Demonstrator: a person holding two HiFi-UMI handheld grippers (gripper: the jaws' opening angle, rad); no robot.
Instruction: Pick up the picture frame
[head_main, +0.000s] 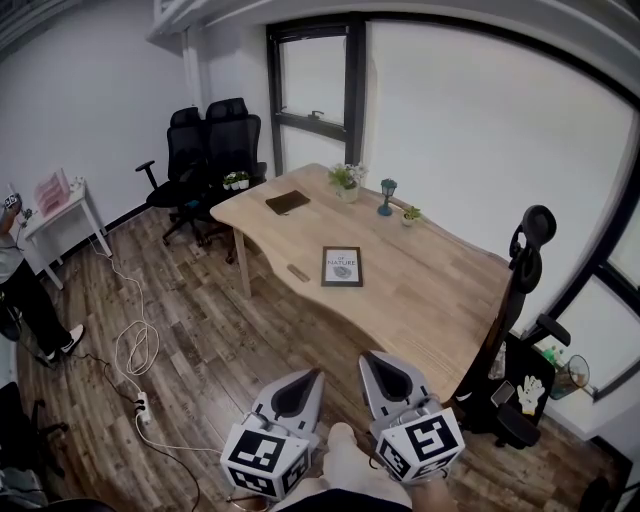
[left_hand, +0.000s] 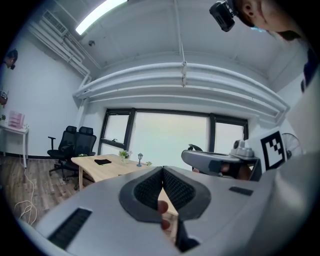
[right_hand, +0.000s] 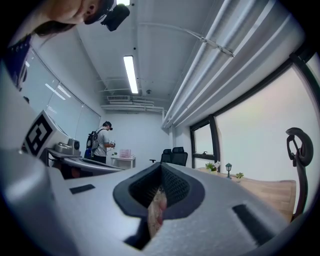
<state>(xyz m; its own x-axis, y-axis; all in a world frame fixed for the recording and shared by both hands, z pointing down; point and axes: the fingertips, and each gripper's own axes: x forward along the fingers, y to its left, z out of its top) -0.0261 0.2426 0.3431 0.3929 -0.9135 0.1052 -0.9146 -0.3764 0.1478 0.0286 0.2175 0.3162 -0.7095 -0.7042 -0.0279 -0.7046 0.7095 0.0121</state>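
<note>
Wood-floored office: at far left a person (head_main: 25, 290) stands by a small white table (head_main: 62, 216), then two black office chairs (head_main: 212, 150). On the pale wooden surface (head_main: 440, 290) a dark pouch (head_main: 288, 202) lies left of the potted plants (head_main: 346, 180), and the picture frame (head_main: 342, 266) lies flat mid-surface, well apart from both tongs. Low in the foreground, left tongs (head_main: 305, 373) and right tongs (head_main: 369, 356) sit side by side, each with jaws closed together

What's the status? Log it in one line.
left gripper: shut, empty | right gripper: shut, empty | picture frame: flat on table, untouched | both grippers short of table
</note>
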